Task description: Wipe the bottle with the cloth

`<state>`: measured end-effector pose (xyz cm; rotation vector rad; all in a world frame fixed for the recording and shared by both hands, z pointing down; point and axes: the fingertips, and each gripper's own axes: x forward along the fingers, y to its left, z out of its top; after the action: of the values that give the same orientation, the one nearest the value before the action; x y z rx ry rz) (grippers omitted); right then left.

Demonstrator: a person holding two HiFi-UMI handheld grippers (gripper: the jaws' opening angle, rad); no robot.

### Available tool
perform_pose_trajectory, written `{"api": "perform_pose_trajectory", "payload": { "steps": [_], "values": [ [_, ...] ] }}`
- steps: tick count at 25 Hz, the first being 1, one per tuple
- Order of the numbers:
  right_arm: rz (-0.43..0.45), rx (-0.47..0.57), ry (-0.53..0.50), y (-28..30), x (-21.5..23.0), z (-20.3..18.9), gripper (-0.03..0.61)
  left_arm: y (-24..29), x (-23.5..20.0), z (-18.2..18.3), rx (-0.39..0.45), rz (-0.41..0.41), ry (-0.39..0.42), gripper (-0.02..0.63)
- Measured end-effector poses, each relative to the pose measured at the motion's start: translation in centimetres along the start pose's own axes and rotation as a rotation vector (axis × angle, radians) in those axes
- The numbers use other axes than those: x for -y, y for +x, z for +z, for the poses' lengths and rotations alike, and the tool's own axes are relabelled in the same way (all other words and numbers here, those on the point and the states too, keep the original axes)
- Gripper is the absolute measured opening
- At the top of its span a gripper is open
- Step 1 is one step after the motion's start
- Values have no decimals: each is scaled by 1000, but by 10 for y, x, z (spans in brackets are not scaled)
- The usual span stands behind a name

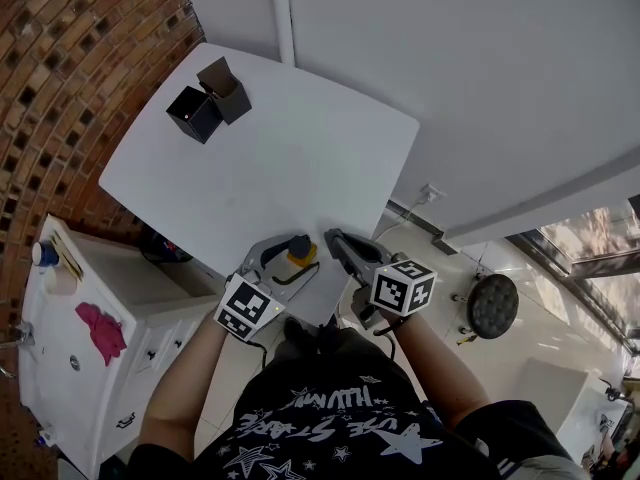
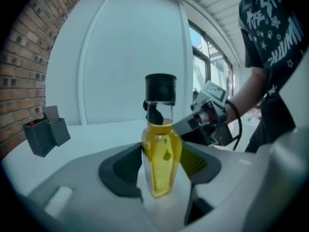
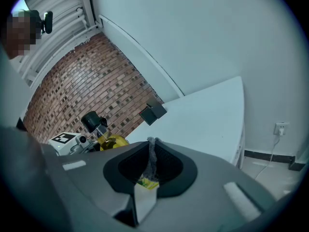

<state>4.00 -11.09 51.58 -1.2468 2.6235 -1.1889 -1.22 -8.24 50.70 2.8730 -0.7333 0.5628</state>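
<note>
A small clear bottle of yellow liquid with a black cap stands upright between the jaws of my left gripper, which is shut on its body. In the head view the bottle hangs at the near edge of the white table, with the left gripper around it. My right gripper is close beside it on the right, apart from it. In the right gripper view that gripper is shut on a thin grey cloth with a yellowish bit at its lower end. The bottle shows to its left.
Two black open boxes stand at the table's far left corner. A brick wall runs along the left. A white cabinet with a pink rag sits below the table's left side. A wall socket and a round dark object are on the right.
</note>
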Motion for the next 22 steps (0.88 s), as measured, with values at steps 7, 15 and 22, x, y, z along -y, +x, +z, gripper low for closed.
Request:
{"api": "perform_pose_trajectory", "payload": {
  "steps": [7,15,22],
  "values": [
    [28,-20,-6,1,-11,-3,38,-3,5,-3,-36,-136,47,238],
    [25,-21,-12,3,-14,-1,38,-11,2,3,-2,-128,22,276],
    [128,-37,-66,1,-34,26,38,-28,2,-2,66,49,-91,275]
  ]
}}
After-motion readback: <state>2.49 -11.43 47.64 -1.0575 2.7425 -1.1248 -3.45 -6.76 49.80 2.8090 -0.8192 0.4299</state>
